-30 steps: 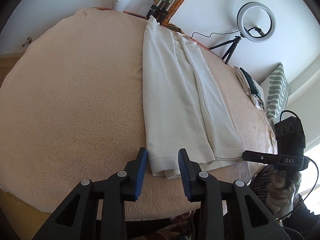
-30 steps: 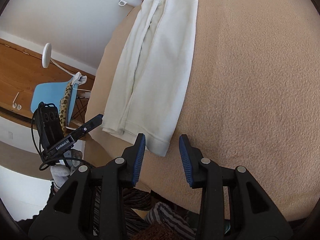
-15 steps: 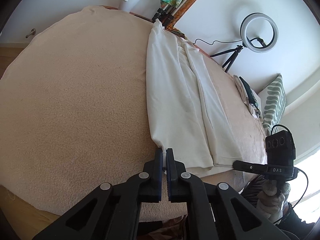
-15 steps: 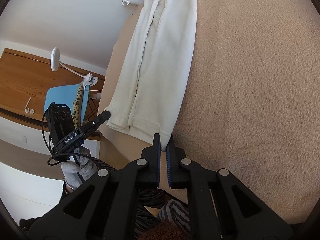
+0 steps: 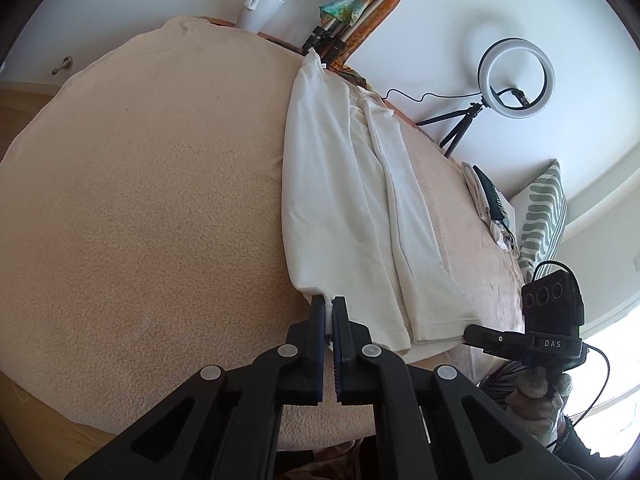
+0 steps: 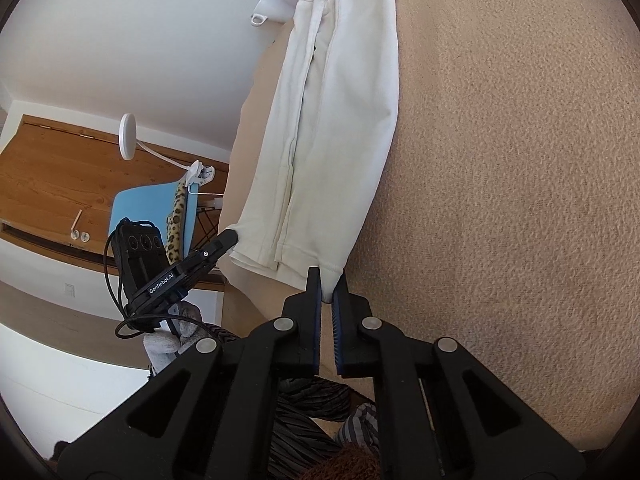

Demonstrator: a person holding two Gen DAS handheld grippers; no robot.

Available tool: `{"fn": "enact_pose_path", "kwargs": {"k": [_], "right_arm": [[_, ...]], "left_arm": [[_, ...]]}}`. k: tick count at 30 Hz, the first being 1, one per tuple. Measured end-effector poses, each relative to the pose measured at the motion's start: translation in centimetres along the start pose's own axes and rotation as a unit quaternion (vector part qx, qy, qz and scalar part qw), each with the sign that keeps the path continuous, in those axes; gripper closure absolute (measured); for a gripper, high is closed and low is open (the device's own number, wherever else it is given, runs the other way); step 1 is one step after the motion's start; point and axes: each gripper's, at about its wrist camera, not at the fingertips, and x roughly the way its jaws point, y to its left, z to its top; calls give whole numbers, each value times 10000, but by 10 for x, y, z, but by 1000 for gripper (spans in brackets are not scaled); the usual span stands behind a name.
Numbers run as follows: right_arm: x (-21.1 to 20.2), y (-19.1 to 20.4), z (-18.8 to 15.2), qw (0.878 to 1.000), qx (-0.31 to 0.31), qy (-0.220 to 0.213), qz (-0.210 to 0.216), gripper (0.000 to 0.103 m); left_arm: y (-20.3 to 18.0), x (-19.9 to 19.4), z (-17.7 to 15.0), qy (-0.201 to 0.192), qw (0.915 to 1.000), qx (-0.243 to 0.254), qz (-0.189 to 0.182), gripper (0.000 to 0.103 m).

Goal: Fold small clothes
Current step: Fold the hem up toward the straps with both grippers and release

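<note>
both grippers clamped on the white garment (image 5: pixel 344 208)
left gripper (image 5: pixel 329 312) and right gripper (image 6: pixel 327 285) each pinch a near hem corner, held low over the table (image 5: pixel 140 200)

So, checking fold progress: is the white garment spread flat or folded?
Partly folded: white garment lies as a long strip, sides folded in, not yet folded lengthwise.

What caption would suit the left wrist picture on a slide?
Left claw pinches the near hem corner of a white garment lying on a beige blanket.

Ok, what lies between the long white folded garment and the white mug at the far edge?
Only bare beige terry cover: the left wrist view shows nothing lying between the white garment and the mug.
</note>
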Motion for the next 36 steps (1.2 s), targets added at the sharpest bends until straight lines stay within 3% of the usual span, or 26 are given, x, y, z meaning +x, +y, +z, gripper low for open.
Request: {"fn": "enact_pose_path", "kwargs": {"k": [16, 28, 36], "right_arm": [[-21, 5, 48, 9984, -110, -511, 201, 97], [-7, -2, 103, 9976, 44, -686, -26, 97], [5, -12, 114, 9976, 92, -645, -216, 96]], "left_arm": [[-22, 9, 65, -406, 9991, 109, -1, 103], [-3, 54, 107, -364, 9991, -167, 152, 103], [4, 68, 113, -352, 9987, -255, 253, 102]]}}
